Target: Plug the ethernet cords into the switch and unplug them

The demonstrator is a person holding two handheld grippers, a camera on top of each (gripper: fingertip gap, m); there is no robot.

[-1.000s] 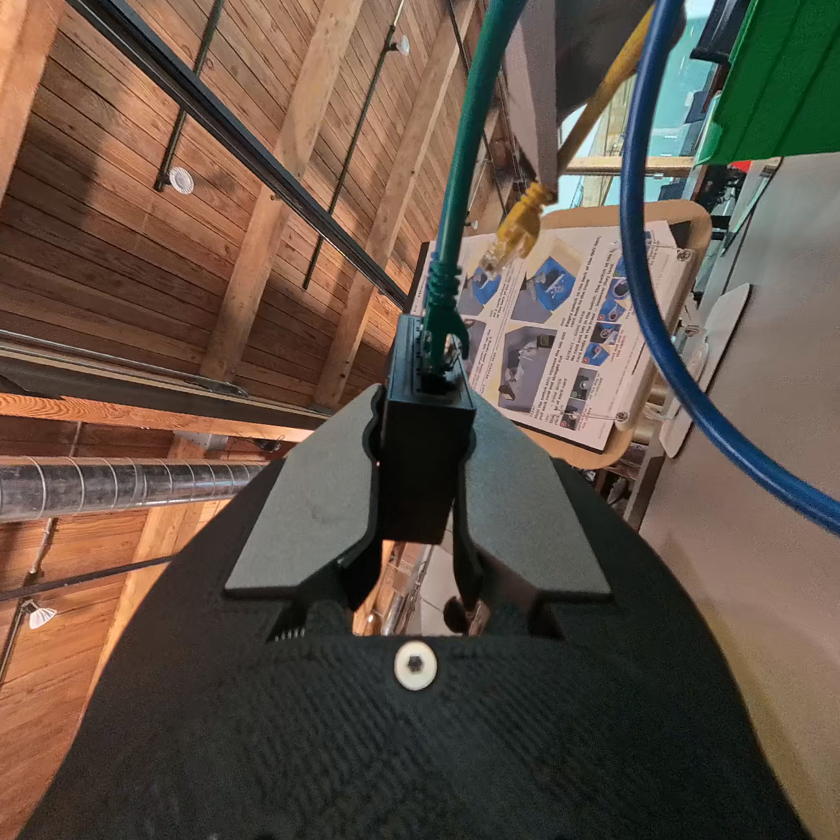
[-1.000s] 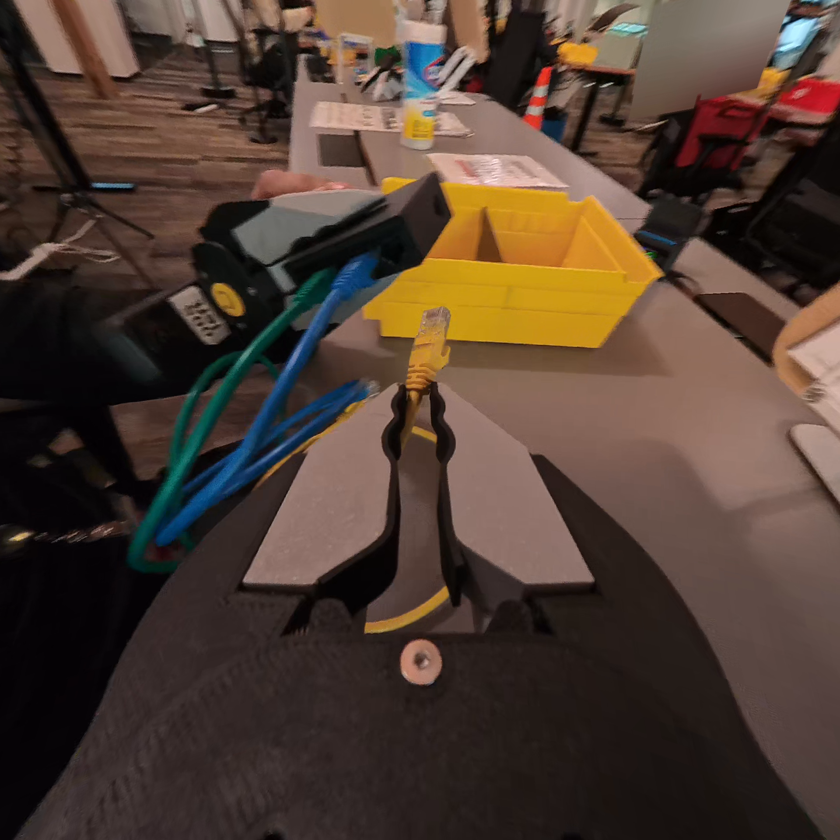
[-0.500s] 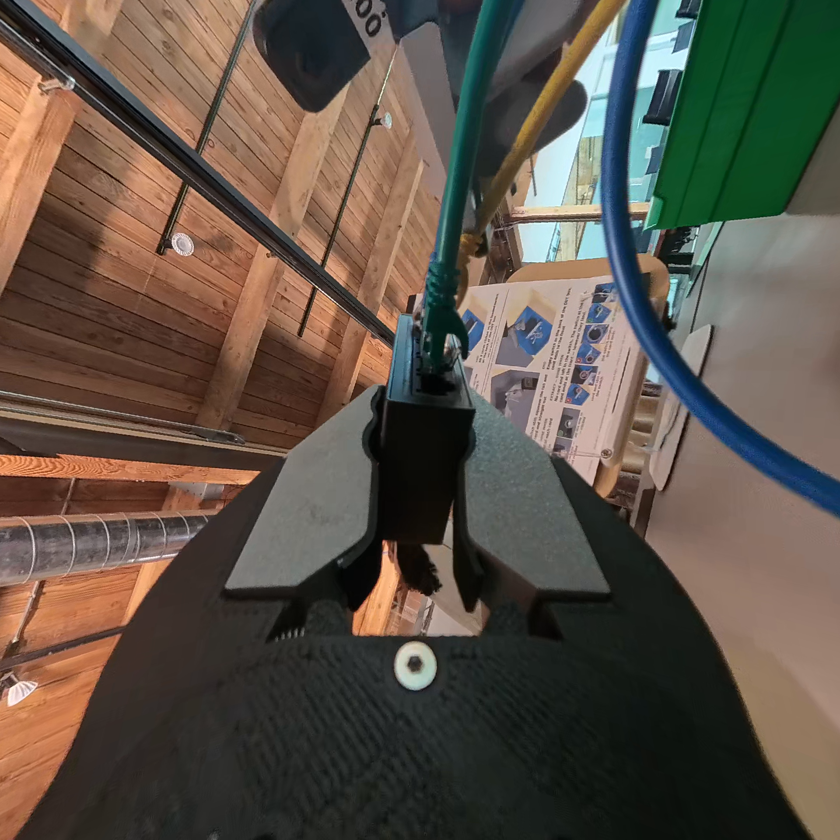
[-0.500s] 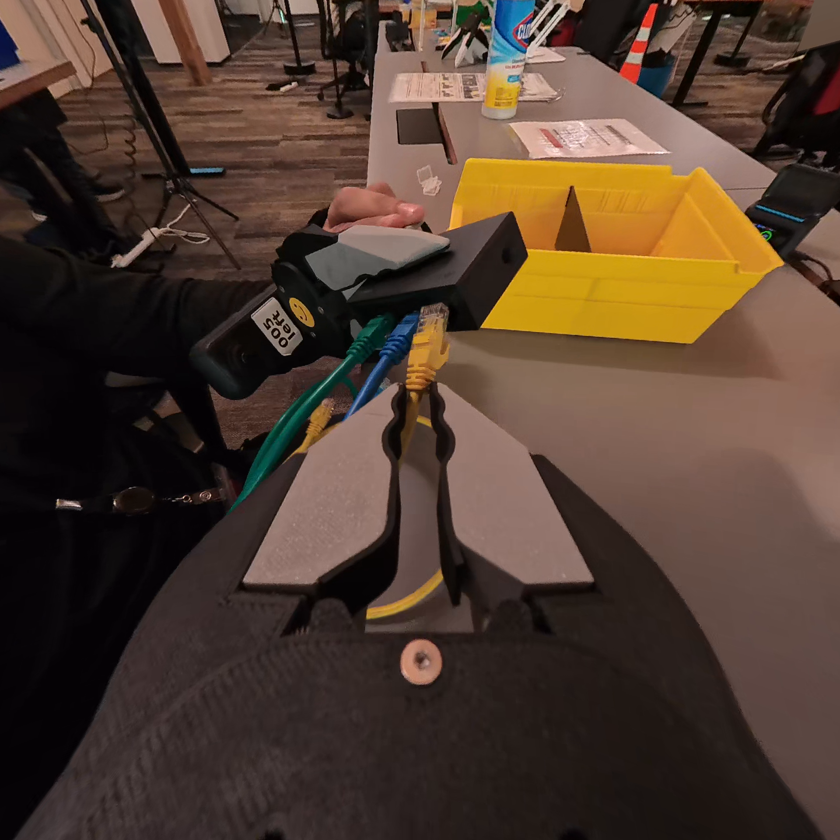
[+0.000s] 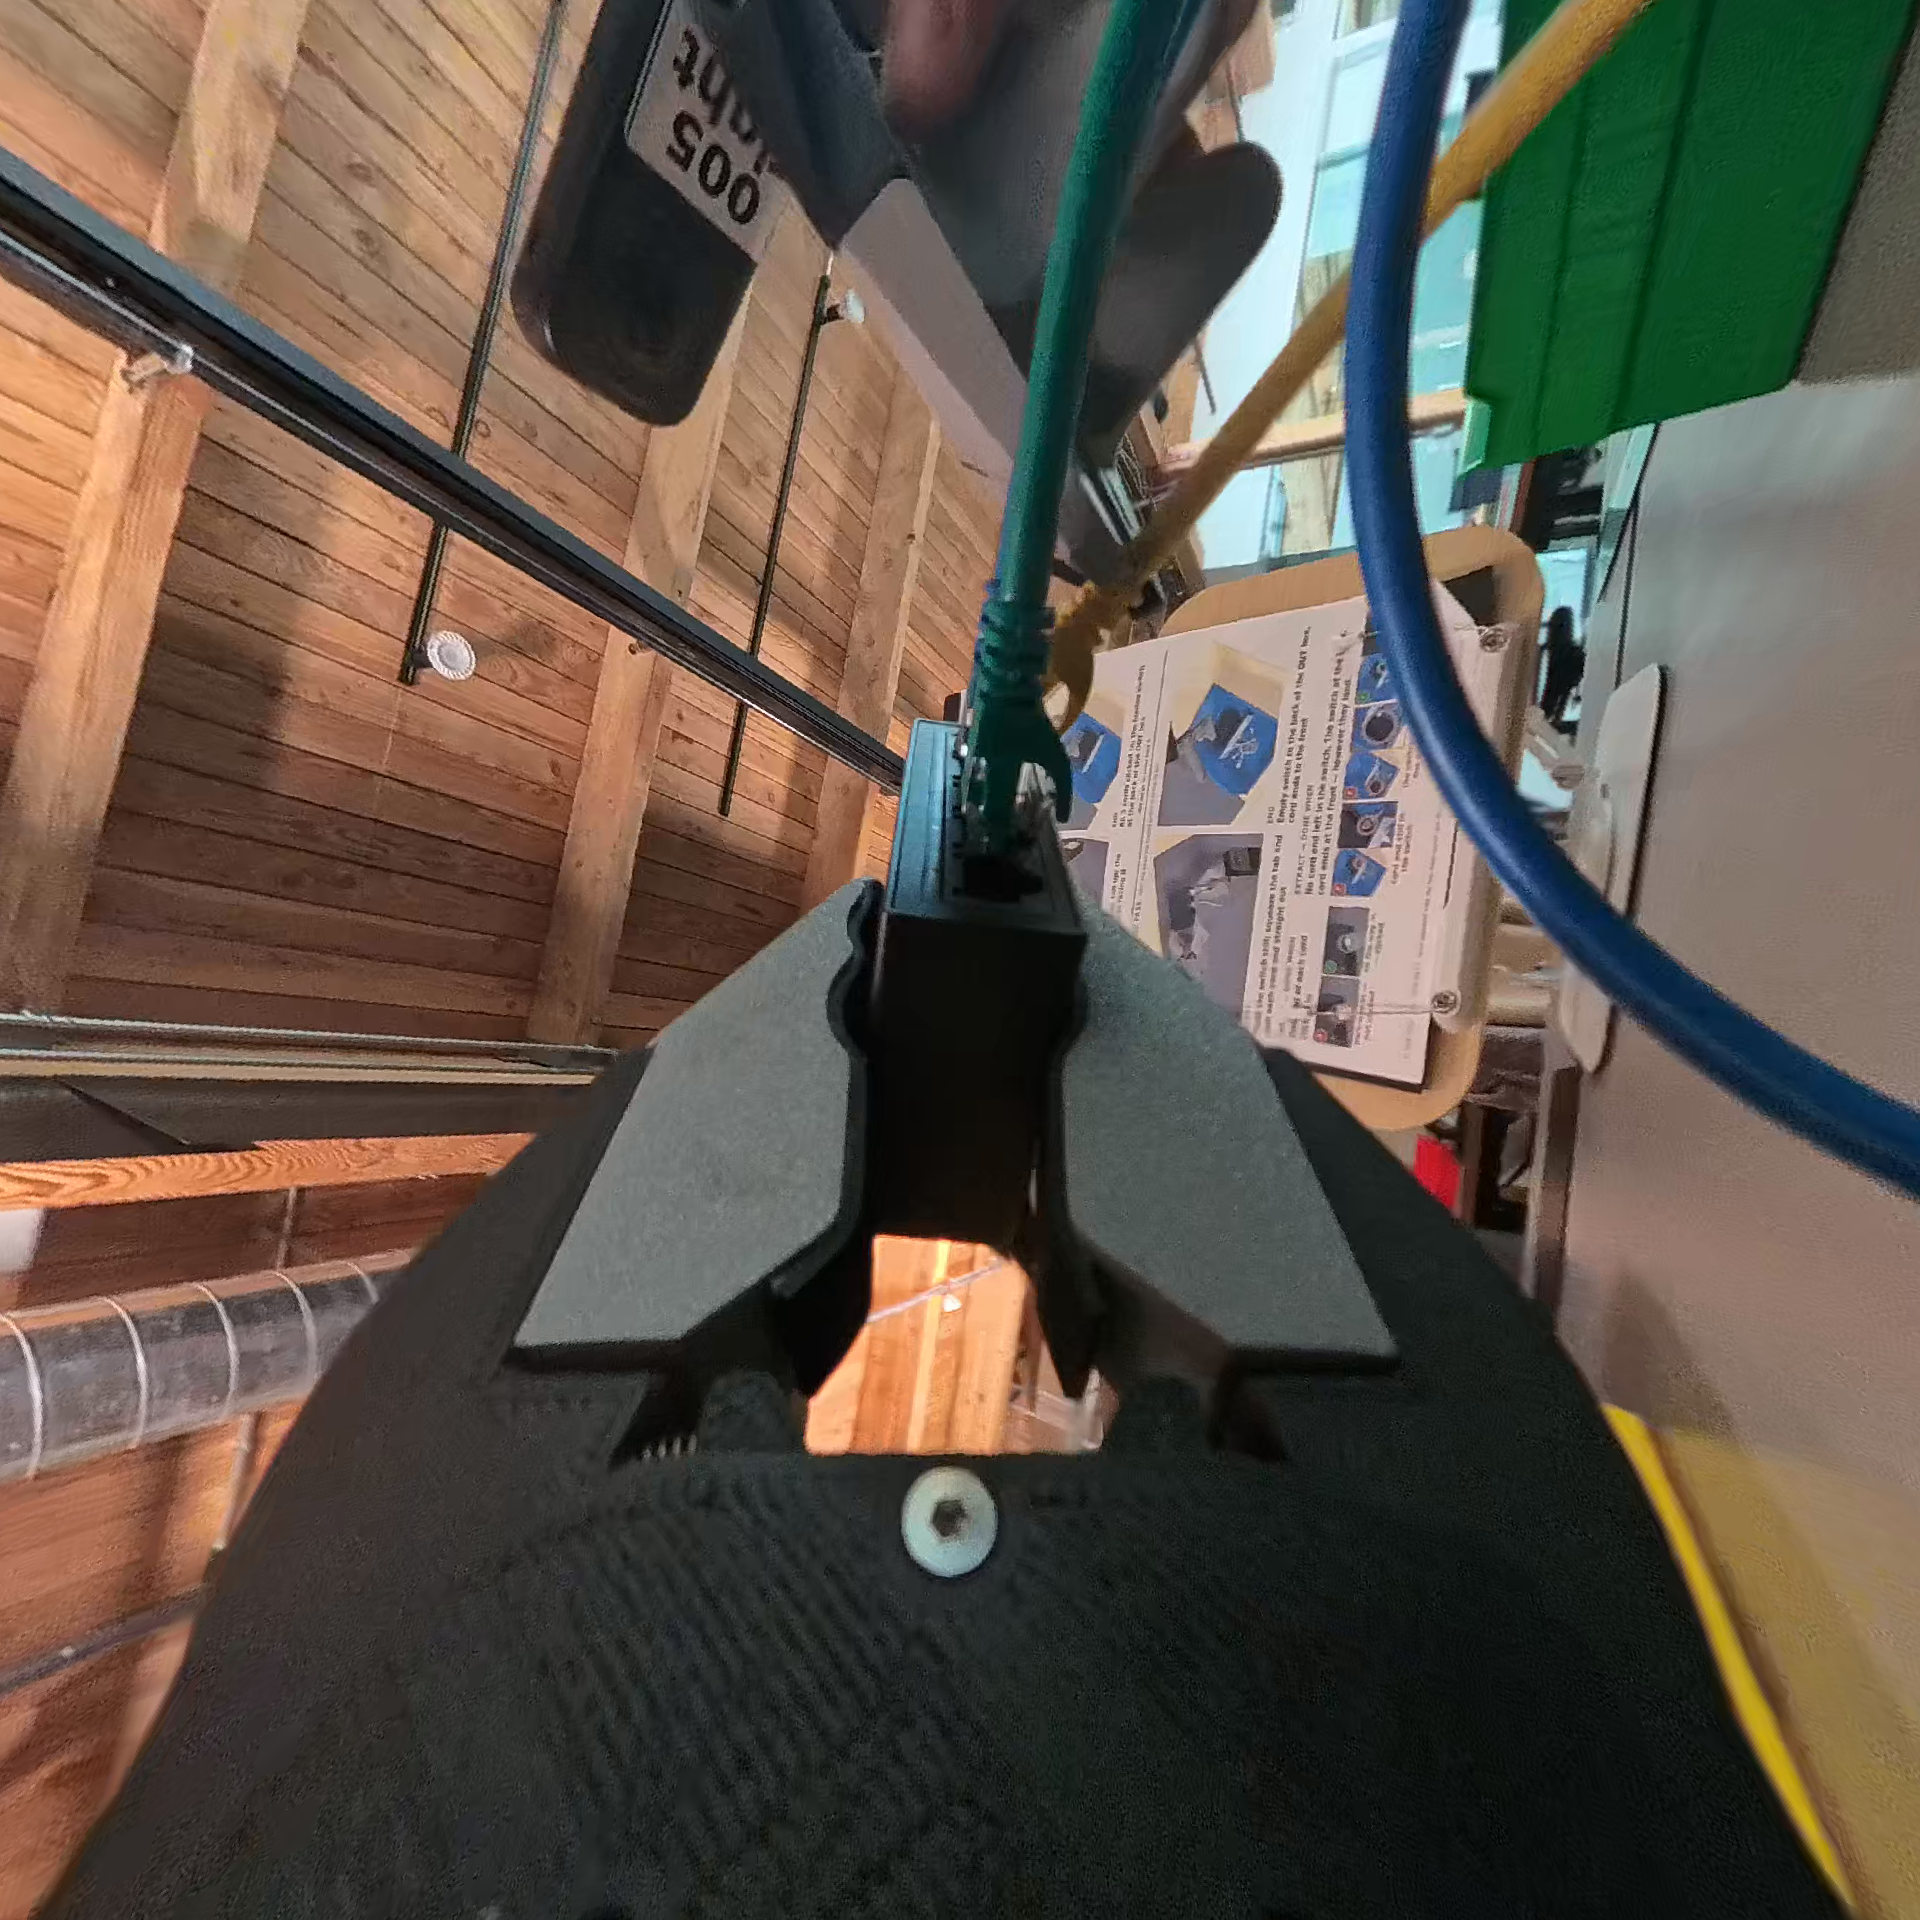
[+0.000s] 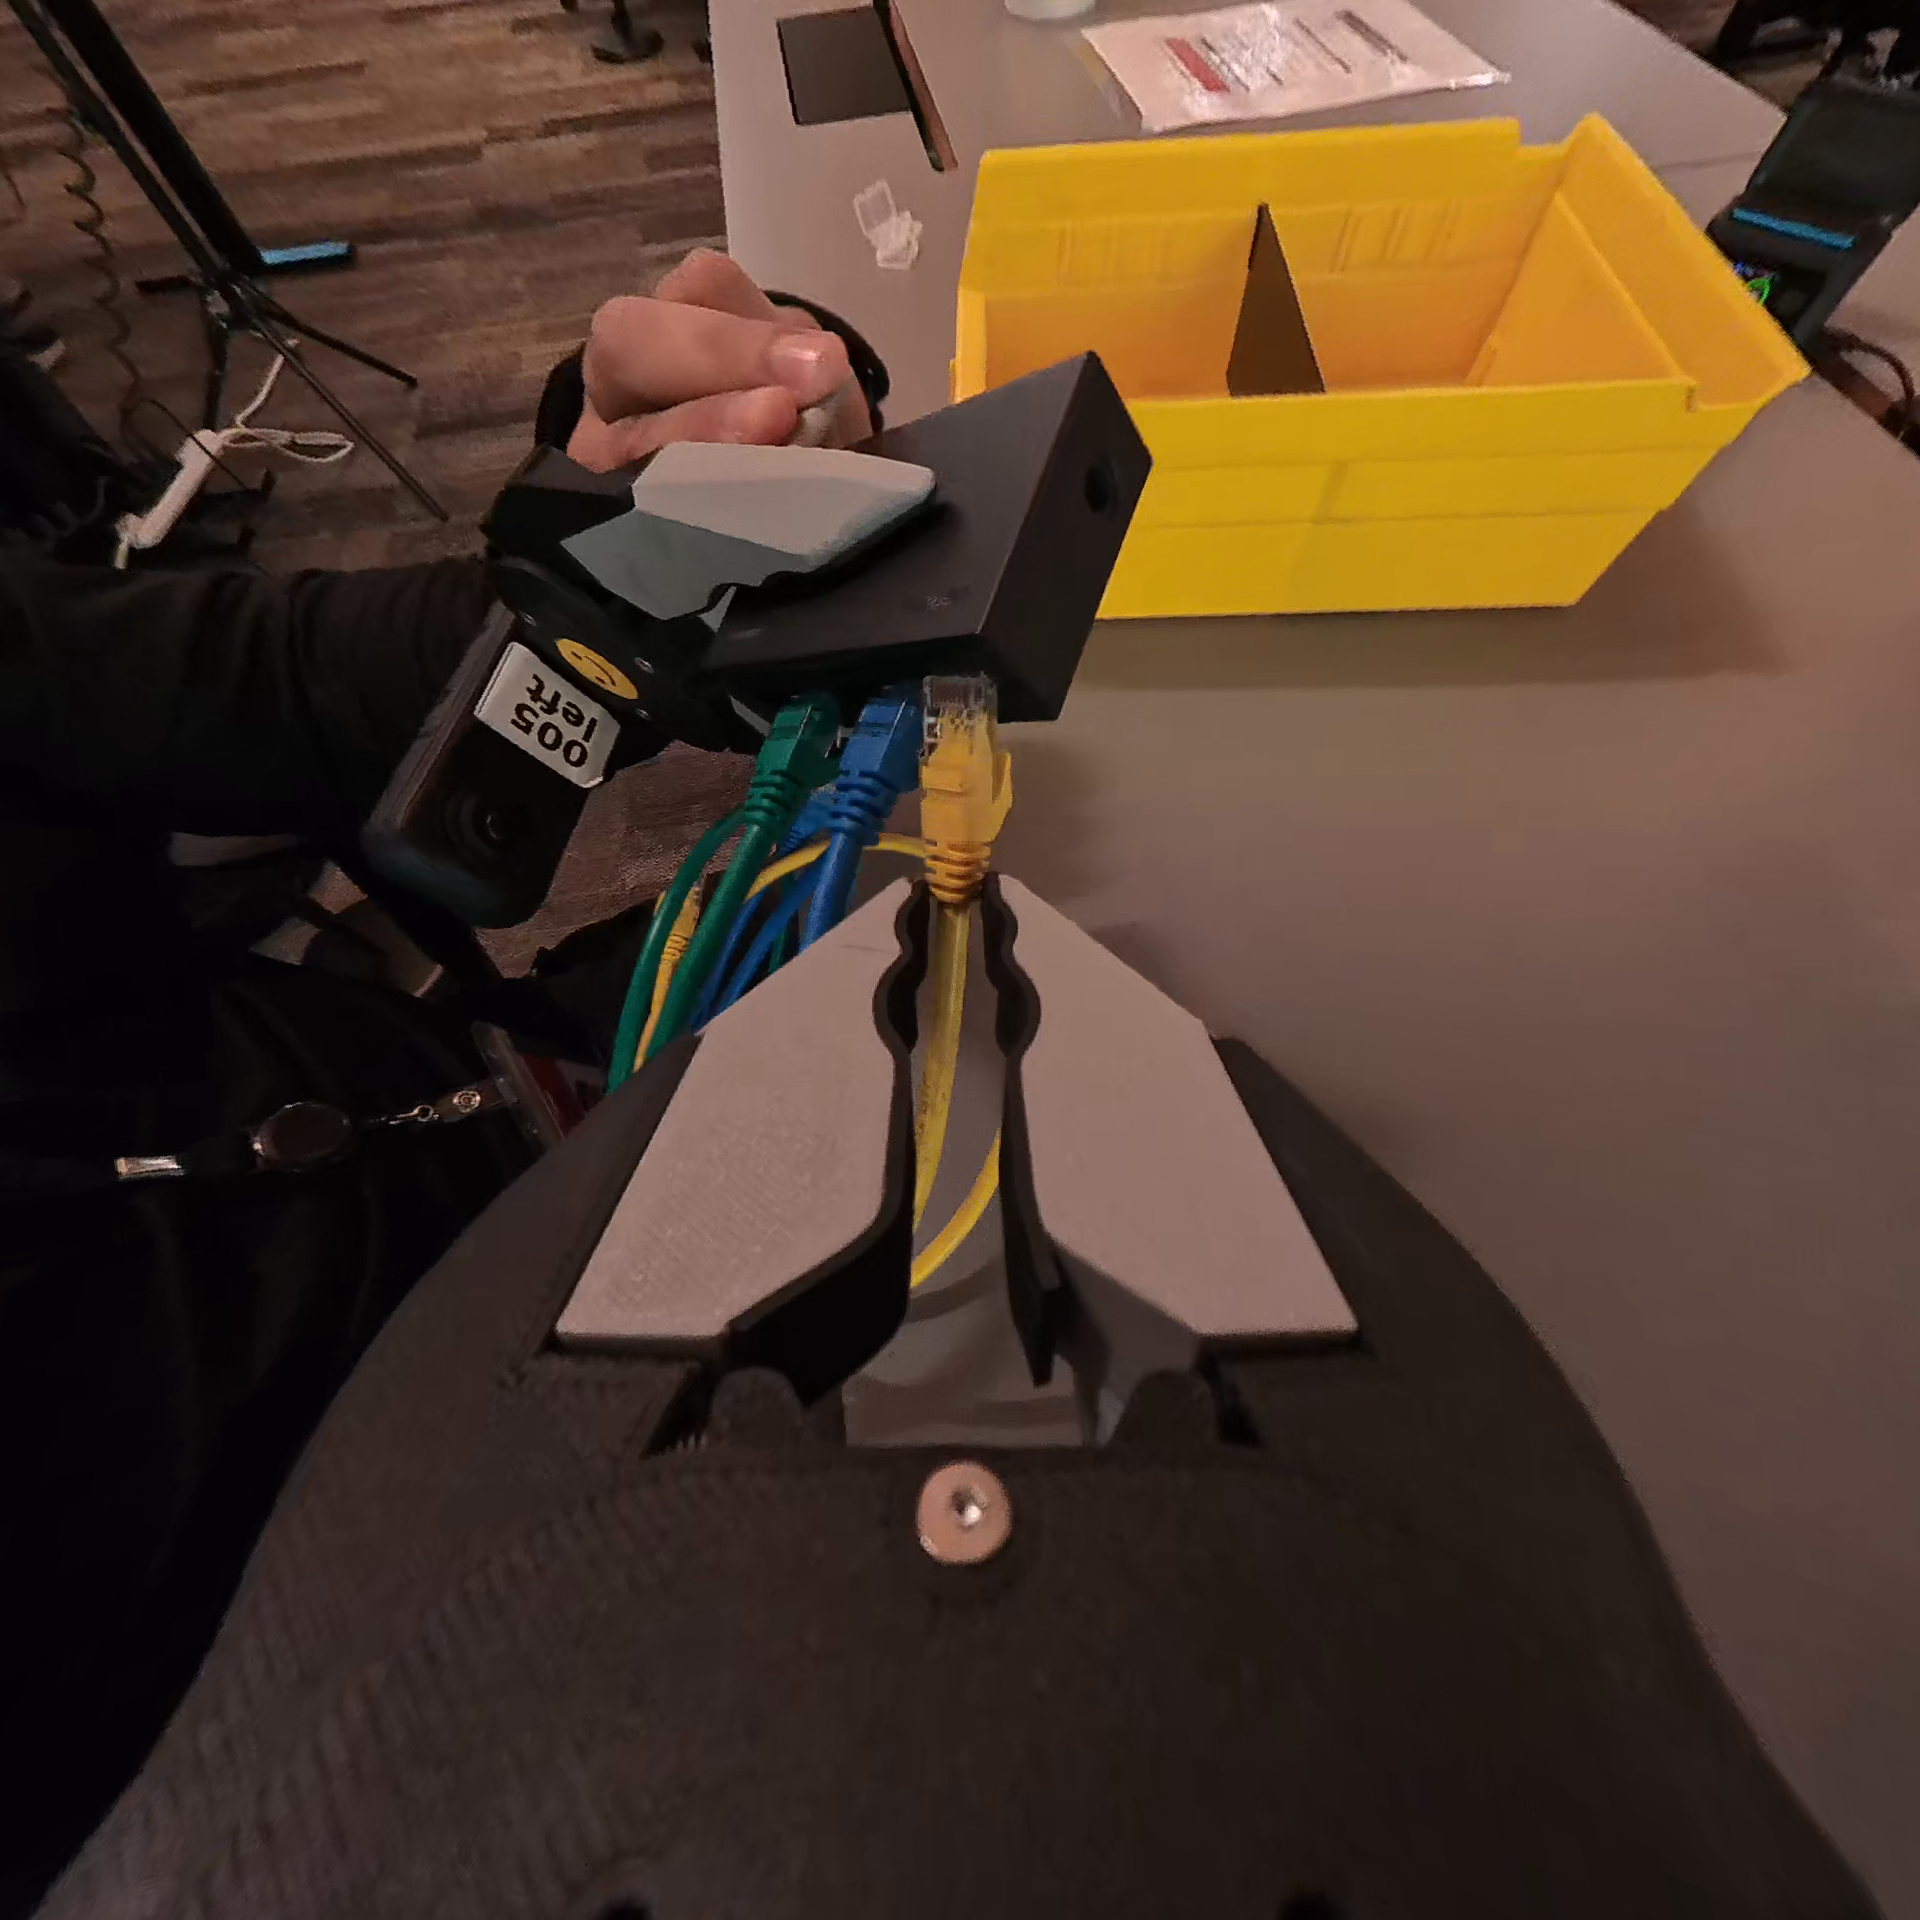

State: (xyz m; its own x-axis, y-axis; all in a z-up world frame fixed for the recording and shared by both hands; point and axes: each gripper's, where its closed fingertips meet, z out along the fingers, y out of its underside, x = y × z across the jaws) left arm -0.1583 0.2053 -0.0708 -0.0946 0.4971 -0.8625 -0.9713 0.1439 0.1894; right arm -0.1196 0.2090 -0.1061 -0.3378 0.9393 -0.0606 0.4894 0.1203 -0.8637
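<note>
My left gripper (image 5: 966,925) is shut on a black ethernet switch (image 5: 971,1039), held in the air with its ports facing down; it also shows in the right wrist view (image 6: 935,561). A green cord (image 6: 779,769) and a blue cord (image 6: 873,758) are plugged into it. My right gripper (image 6: 956,904) is shut on a yellow cord (image 6: 961,790) just behind its plug. The clear plug tip sits at the port beside the blue cord, touching the switch's underside. In the left wrist view the green cord (image 5: 1039,520), blue cord (image 5: 1455,727) and yellow cord (image 5: 1299,364) run upward.
A yellow divided bin (image 6: 1351,364) stands on the grey table (image 6: 1455,935) behind the switch. A sheet of paper (image 6: 1288,52) lies farther back. A black device (image 6: 1818,208) sits at the right. An instruction board (image 5: 1299,831) and a green bin (image 5: 1662,208) show in the left wrist view. The grippers' ends are close to 6 cm from one another.
My right gripper has carried the yellow plug up and left to the switch's port beside the blue cord. The left gripper has tilted the switch closer to the right gripper.
</note>
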